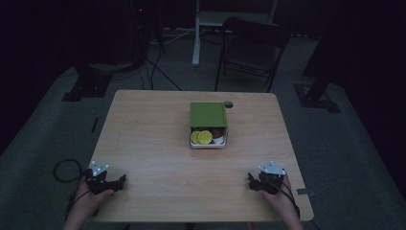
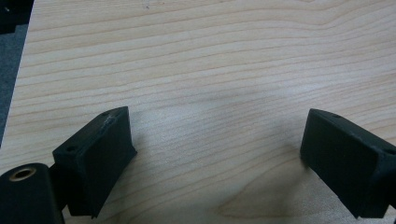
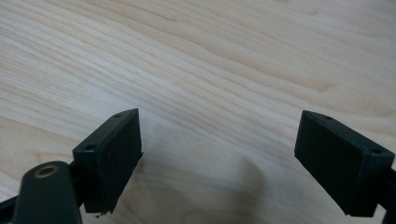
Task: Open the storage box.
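A white box (image 1: 209, 142) with a green lid (image 1: 208, 114) pushed back over its far part stands at the table's middle. Its open front shows two yellow-green round pieces (image 1: 201, 137) and something brown beside them. My left gripper (image 1: 119, 182) rests near the table's front left corner, held by a hand, jaws wide apart over bare wood (image 2: 217, 135). My right gripper (image 1: 251, 182) sits near the front right corner, also open with nothing between its jaws (image 3: 217, 140). Both are well short of the box.
The wooden table (image 1: 153, 158) has a small dark round object (image 1: 229, 103) at its far edge behind the box. A dark folding chair (image 1: 251, 50) and a white stand leg (image 1: 196, 33) are beyond the table. Cables lie on the grey floor at left (image 1: 62, 170).
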Tool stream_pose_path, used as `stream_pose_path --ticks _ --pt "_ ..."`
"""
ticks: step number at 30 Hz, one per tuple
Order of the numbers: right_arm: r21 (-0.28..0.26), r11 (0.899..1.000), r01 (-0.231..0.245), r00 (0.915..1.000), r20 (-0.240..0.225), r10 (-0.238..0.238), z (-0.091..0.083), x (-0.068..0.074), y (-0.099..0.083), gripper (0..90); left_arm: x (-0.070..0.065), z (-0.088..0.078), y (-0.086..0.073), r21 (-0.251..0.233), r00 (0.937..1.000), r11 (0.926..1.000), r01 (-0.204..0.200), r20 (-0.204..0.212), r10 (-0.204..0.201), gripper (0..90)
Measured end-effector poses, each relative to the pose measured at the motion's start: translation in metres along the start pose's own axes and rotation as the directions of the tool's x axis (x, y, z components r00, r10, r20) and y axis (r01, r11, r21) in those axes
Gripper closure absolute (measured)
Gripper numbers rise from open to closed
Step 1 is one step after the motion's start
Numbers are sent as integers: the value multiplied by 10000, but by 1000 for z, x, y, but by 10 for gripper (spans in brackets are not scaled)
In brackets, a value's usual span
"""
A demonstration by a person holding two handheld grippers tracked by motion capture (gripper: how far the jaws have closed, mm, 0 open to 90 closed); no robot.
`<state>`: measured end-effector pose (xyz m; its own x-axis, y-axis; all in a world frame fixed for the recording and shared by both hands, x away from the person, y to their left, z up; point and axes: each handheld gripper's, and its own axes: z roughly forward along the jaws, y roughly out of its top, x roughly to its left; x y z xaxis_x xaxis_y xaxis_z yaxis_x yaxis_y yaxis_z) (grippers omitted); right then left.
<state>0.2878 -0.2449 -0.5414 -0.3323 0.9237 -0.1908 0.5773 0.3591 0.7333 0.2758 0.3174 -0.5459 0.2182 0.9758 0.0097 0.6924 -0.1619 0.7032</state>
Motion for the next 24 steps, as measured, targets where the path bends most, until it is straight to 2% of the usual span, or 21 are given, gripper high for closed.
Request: stream_pose_path --ticks 3,6,7,8,13,16,17,22,23,24 --pt "-79 9986 523 9985 164 -522 2 9 5 145 0 0 0 -4 10000 10000 0 3 0 99" --pt "-238 9919 1248 9913 442 -1237 5 19 10 156 0 0 0 -2 10000 10000 -2 -1 2 99" --pt "-238 9919 1248 9913 442 -1237 5 19 10 156 0 0 0 -2 10000 10000 -2 -1 2 99" --pt "-338 9847 1710 9837 627 -1687 9 27 14 157 0 0 0 1 10000 10000 -1 0 1 99" --pt "-435 9743 2209 9741 590 -2183 15 42 19 157 0 0 0 -9 10000 10000 5 1 -5 99" --pt "-476 9612 2718 9600 825 -2674 17 49 23 157 0 0 0 7 10000 10000 -15 0 15 99" --pt "-476 9612 2718 9600 825 -2674 17 49 23 157 0 0 0 7 10000 10000 -15 0 15 99" --pt "-677 9385 3386 9378 1060 -3307 21 60 31 181 0 0 0 6 10000 10000 -13 2 13 99" --pt "-677 9385 3386 9378 1060 -3307 21 60 31 181 0 0 0 6 10000 10000 -13 2 13 99" --pt "-780 9286 3628 9278 1235 -3521 21 64 34 186 0 0 0 5 10000 10000 -12 1 12 99"
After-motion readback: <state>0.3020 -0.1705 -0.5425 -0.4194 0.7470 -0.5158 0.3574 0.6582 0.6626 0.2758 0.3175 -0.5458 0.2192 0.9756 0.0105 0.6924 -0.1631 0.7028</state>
